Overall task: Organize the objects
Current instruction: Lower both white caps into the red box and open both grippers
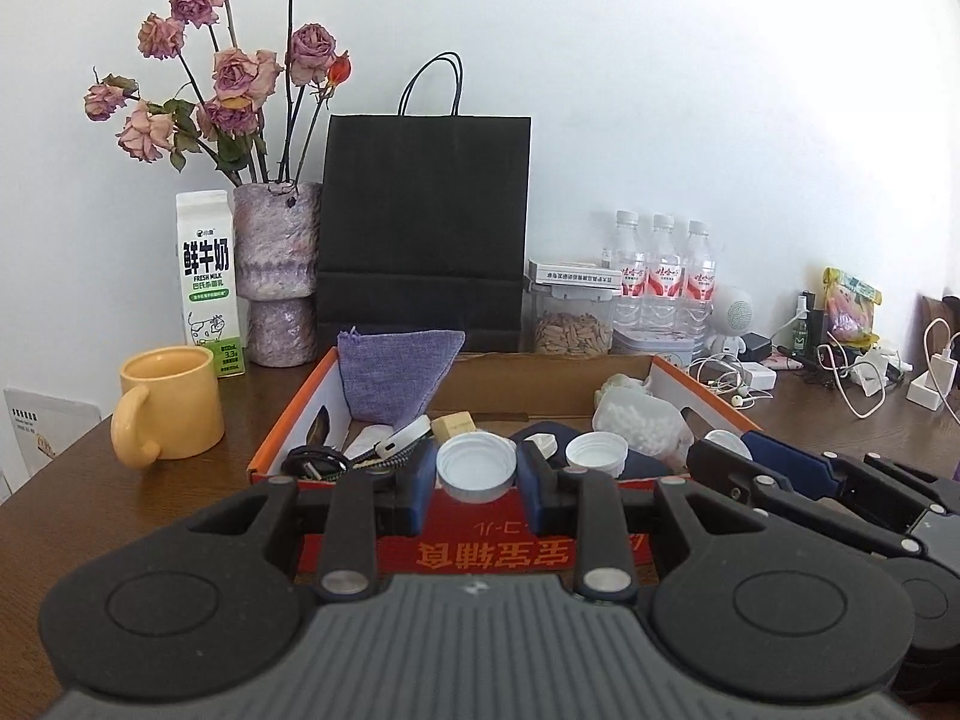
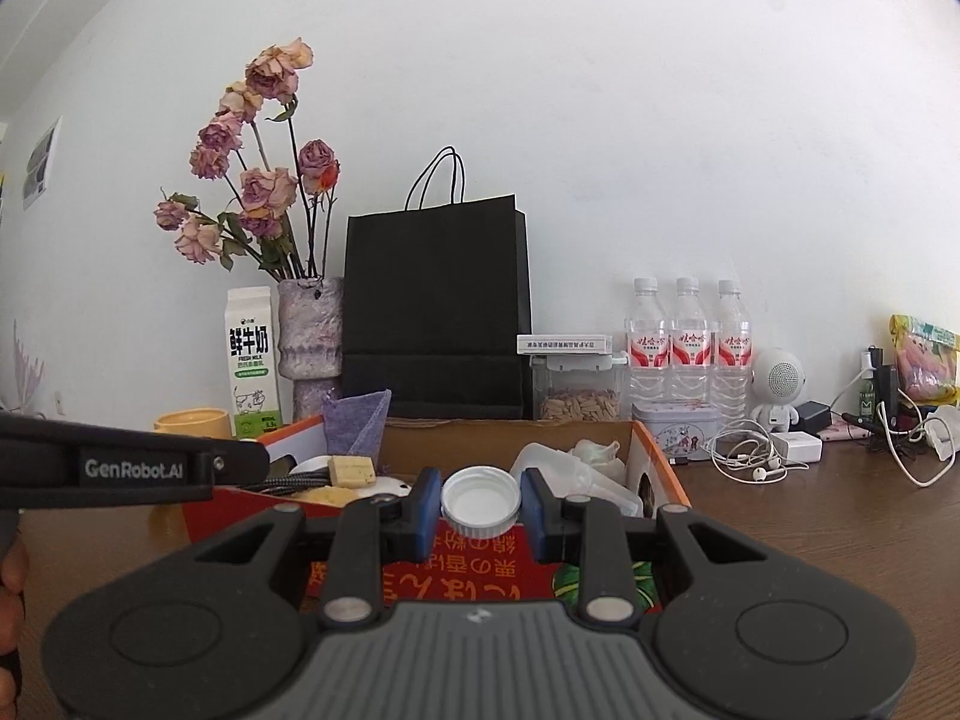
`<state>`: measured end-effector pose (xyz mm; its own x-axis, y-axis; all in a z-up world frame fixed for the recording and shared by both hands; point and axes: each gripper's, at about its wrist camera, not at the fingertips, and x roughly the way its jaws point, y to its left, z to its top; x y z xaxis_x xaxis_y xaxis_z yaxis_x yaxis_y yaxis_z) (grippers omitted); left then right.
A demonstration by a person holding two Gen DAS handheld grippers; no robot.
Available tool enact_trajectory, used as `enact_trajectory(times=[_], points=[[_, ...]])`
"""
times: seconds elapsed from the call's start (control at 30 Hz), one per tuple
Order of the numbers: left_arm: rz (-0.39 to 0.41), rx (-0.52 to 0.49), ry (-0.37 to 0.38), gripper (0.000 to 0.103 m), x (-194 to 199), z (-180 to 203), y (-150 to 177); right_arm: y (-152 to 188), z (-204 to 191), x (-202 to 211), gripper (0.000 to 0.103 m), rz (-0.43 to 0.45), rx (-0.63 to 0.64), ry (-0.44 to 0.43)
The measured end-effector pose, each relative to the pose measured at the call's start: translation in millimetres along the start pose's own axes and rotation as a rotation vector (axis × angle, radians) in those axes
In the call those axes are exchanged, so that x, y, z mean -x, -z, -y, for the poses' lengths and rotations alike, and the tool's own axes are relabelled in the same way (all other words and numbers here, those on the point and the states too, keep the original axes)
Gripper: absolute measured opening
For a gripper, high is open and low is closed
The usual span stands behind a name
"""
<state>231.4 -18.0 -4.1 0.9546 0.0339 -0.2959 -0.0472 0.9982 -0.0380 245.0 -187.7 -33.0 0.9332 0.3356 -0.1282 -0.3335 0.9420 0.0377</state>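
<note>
In the left wrist view my left gripper (image 1: pixel 476 483) is shut on a white bottle cap (image 1: pixel 477 467), open side towards the camera, just above the near wall of an orange cardboard box (image 1: pixel 282 438). My right gripper (image 2: pixel 480 519) is shut on a second white cap (image 2: pixel 480 501) over the same box (image 2: pixel 660 468). From the left wrist view the right gripper (image 1: pixel 729 445) reaches in from the right. A third cap (image 1: pixel 596 453) lies in the box beside a purple pouch (image 1: pixel 396 375) and a bag of white beads (image 1: pixel 639 423).
On the brown table a yellow mug (image 1: pixel 171 399), a milk carton (image 1: pixel 207 282) and a vase of dried roses (image 1: pixel 279 276) stand left of the box. Behind it are a black paper bag (image 1: pixel 426 228), a seed jar (image 1: pixel 573 324) and three water bottles (image 1: pixel 663 276). Cables and chargers (image 1: pixel 840 372) lie at the right.
</note>
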Motion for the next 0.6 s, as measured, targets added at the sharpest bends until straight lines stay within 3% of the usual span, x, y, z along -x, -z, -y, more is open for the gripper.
enact_trajectory(times=[0.27,0.6], points=[[0.024,-0.012,-0.01,0.029,-28.4,4.1,-12.2,-4.5,-9.0,-33.1,0.027,0.046,0.051,0.03],[0.015,0.005,-0.033,0.029,-67.8,-4.1,-19.7,-10.0,-9.1,-73.6,0.027,0.041,0.044,0.044]])
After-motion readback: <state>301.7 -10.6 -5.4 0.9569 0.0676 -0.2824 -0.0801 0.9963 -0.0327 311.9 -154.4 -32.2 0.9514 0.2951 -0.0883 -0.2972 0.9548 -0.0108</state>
